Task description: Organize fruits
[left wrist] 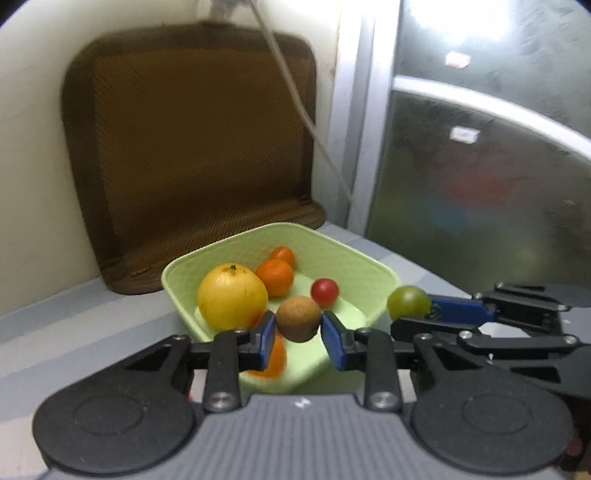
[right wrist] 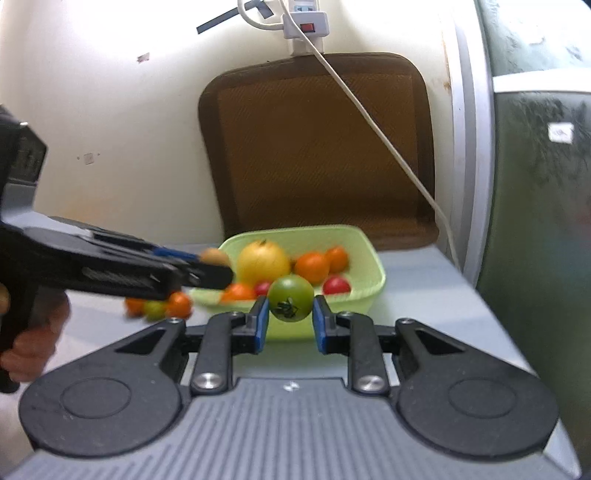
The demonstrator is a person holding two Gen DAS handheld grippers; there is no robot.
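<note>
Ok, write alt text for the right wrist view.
The right gripper holds a green tomato in front of a green basket of fruit. The left gripper reaches in from the left with a brown fruit. Loose fruit lies on the table.

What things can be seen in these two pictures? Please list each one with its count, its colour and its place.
basket: one, light green, on the grey table before the mat
large round fruit: one, yellow, in the basket
orange fruits in the basket: at least three, orange
small red fruits: two, red, in the basket
loose fruits: three, two orange and one green, on the table beside the basket
mat: one, brown, leaning on the wall
power strip: one, white, on the wall, with a white cable hanging down
brown fruit: one, between the pads of the left gripper
green tomato: one, between the pads of the right gripper
left gripper: black with blue pads, shut on the brown fruit
right gripper: same colours, shut on the green tomato
</note>
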